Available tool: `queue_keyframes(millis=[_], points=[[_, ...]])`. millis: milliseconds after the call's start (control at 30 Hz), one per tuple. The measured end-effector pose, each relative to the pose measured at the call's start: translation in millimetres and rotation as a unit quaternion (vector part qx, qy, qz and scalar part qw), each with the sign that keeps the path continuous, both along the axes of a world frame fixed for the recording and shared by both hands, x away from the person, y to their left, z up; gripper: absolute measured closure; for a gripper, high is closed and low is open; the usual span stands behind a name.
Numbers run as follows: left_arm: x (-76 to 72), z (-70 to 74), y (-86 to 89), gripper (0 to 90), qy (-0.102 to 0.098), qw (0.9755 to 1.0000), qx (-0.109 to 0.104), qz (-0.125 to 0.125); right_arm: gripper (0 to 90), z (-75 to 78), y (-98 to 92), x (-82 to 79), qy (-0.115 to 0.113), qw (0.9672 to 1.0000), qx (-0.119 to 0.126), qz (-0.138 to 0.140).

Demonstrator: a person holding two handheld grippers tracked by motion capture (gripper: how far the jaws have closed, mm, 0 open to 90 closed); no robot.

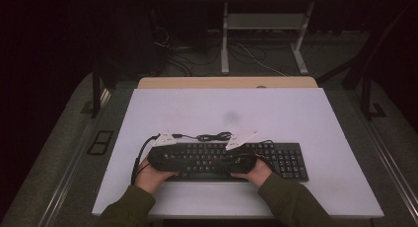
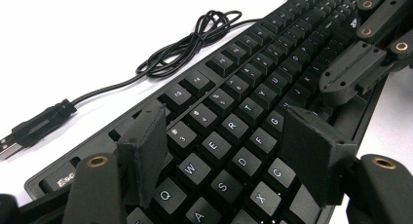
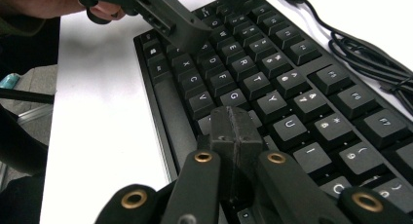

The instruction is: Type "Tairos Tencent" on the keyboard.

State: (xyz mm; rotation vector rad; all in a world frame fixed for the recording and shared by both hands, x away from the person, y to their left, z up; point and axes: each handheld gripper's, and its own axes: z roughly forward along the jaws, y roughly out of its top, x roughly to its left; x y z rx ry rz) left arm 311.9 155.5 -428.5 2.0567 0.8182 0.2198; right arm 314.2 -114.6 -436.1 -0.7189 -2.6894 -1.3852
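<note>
A black keyboard [image 1: 288,160] lies across the near half of a white table [image 1: 226,108]. A person's two hands hold both grippers low over its left part, pointing at each other. My left gripper [image 1: 178,160] stands open over the letter keys [image 2: 229,153], one pad [image 2: 143,151] by the number row and the other [image 2: 314,153] by the bottom row, with nothing between them. My right gripper [image 1: 212,163] is shut, its pads pressed together just above the middle keys [image 3: 234,131], holding nothing. Each gripper view shows the other gripper farther along the keyboard: the right gripper [image 2: 350,73] and the left gripper [image 3: 170,19].
The keyboard's black cable [image 1: 214,136] lies coiled on the table behind it, its USB plug [image 2: 34,129] loose on the surface. Bare white table stretches beyond and to the right. A desk frame [image 1: 224,44] and floor cables lie past the far edge.
</note>
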Motion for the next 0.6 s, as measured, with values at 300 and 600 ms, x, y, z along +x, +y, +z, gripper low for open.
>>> queue_keyframes(millis=[300, 600], points=[[0.0, -0.5, 0.3, 31.8, -0.001, 1.0, -0.001, 0.001, 89.2, -3.3, 2.5, -0.8, 0.003, 0.9999, -0.01, 0.002], [0.1, -1.0, 0.2, 31.6, -0.001, 1.0, -0.001, 0.002, 89.2, -6.5, 3.7, 0.0, 0.01, 0.9998, -0.019, 0.002]])
